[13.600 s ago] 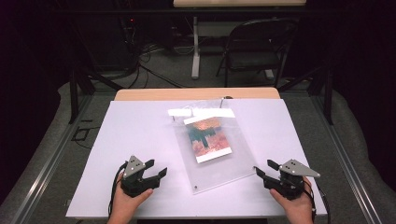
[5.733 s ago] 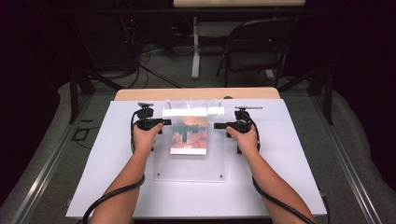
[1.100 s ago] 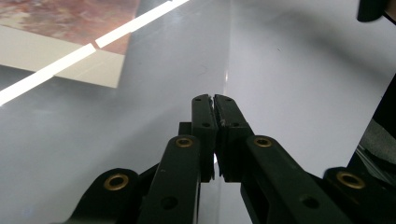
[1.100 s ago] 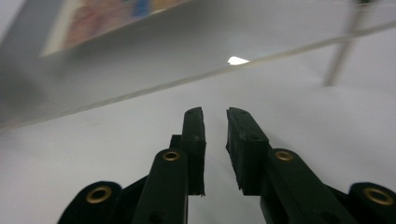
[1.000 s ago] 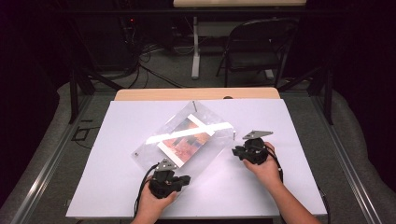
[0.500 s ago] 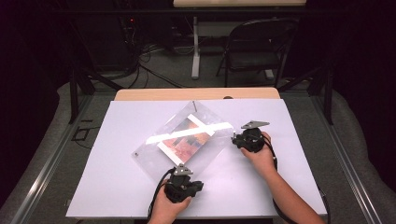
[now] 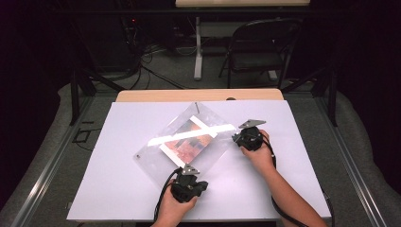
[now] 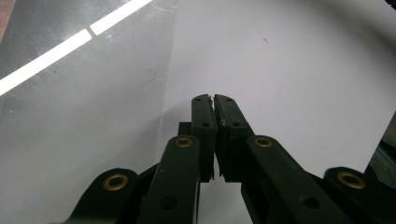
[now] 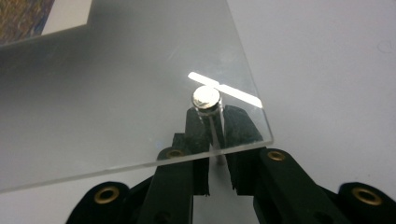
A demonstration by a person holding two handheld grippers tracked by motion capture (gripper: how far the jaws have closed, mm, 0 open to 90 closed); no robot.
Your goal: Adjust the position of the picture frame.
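While 1 clear acrylic frame [image 7: 189, 139] with 1 picture [image 7: 188, 142] inside lies diagonally on the white bench [image 7: 118, 189], the right gripper [image 9: 214, 122] reaches under its corner, jaws just closing around 1 silver standoff [image 9: 206, 98]. Left gripper [image 8: 214, 105], jaws clenched on nothing, sits just beside the frame's near edge.

The left claw [image 8: 215, 100] has its two black jaws pressed together, with only a thin slit between them and nothing held there. The tips hang over the white worktop [image 8: 299, 60], just beside the edge of a clear acrylic sheet [image 8: 84, 112], which carries bright reflected stripes.
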